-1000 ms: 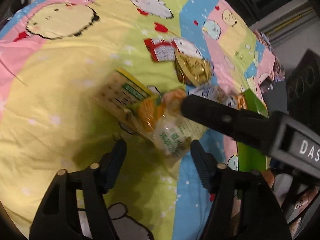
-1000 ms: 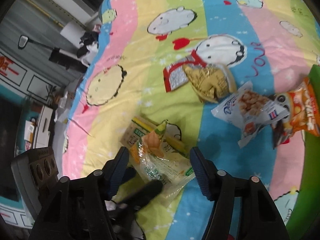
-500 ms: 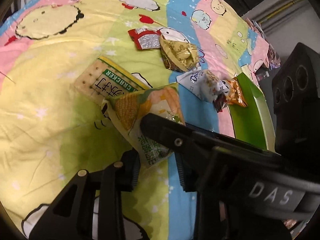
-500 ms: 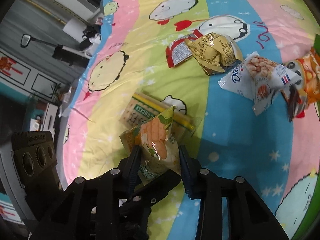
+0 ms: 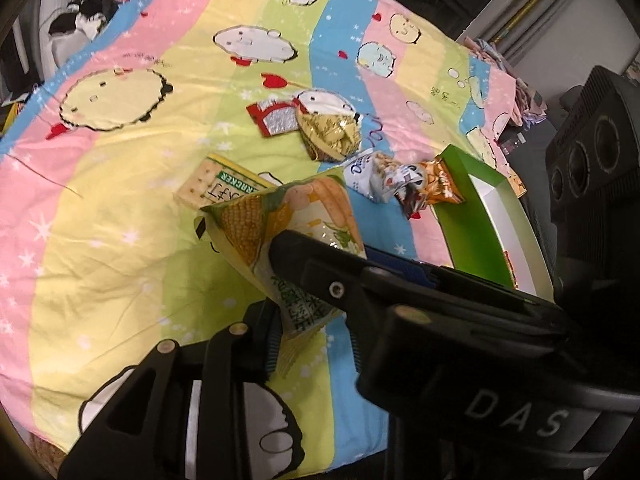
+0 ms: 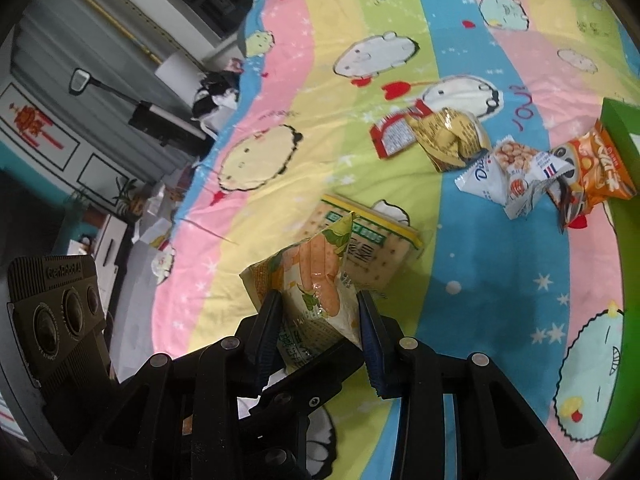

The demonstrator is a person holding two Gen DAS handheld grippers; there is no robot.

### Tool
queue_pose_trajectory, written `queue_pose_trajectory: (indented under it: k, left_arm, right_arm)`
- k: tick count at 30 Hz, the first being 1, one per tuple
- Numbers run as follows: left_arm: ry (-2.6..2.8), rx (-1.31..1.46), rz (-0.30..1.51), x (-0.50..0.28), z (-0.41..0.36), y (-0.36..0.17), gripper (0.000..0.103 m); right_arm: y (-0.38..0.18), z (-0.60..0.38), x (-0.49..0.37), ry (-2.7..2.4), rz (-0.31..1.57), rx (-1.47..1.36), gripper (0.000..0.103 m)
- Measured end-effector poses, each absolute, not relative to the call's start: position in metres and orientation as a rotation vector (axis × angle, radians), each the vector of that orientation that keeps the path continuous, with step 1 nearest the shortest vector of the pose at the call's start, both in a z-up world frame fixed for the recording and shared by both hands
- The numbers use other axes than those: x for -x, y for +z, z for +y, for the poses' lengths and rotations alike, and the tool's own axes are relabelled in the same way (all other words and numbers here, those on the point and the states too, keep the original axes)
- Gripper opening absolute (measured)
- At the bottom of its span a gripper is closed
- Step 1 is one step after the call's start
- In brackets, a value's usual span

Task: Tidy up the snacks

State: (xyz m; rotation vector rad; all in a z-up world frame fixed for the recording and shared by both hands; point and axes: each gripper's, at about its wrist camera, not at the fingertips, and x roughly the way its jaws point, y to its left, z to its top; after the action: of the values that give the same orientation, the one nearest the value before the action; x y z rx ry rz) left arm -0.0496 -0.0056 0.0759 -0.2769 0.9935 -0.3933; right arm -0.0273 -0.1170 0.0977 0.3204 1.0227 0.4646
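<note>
A snack bag printed with corn and carrot (image 5: 288, 224) (image 6: 316, 280) hangs lifted above the striped cartoon bedsheet (image 5: 120, 200). My right gripper (image 6: 318, 320) is shut on its middle, and one of its fingers (image 5: 320, 276) crosses the left wrist view. My left gripper (image 5: 314, 340) has the bag's crinkled lower end between its jaws, which are still closing on it. Its right finger is mostly hidden behind the right gripper. A green box tray (image 5: 472, 216) (image 6: 620, 120) lies at the sheet's right side.
A cracker pack (image 5: 224, 188) (image 6: 372, 252) lies flat just beyond the lifted bag. Farther off lie a red packet (image 5: 272, 120), a gold bag (image 5: 328, 136), a white-blue nut bag (image 6: 512, 172) and an orange bag (image 6: 600, 168) by the tray. Furniture stands past the bed's edges.
Both grippers went from open around the bag to closed on it. The bag has come up off the cracker pack and the sheet, and both views have risen.
</note>
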Motion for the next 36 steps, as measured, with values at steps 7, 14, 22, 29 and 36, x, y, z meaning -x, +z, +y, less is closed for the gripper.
queue_pose_trajectory:
  k: [7, 14, 22, 29, 36]
  left_arm:
    - [-0.395, 0.270, 0.961, 0.060, -0.004, 0.088, 0.027]
    - [-0.395, 0.248, 0.930, 0.069, -0.005, 0.101, 0.027]
    - [-0.412, 0.225, 0.879, 0.081, -0.010, 0.118, 0.027]
    - [-0.430, 0.191, 0.844, 0.088, -0.019, 0.130, 0.027]
    - [-0.455, 0.164, 0.803, 0.095, -0.027, 0.142, 0.027]
  right_arm:
    - [0.113, -0.111, 0.041, 0.465, 0.984, -0.310, 0.040]
    - [0.123, -0.112, 0.052, 0.472, 0.947, -0.312, 0.040]
    - [0.141, -0.117, 0.066, 0.466, 0.889, -0.312, 0.040]
    - [0.152, -0.125, 0.077, 0.456, 0.841, -0.316, 0.040]
    - [0.165, -0.135, 0.089, 0.440, 0.787, -0.324, 0.040]
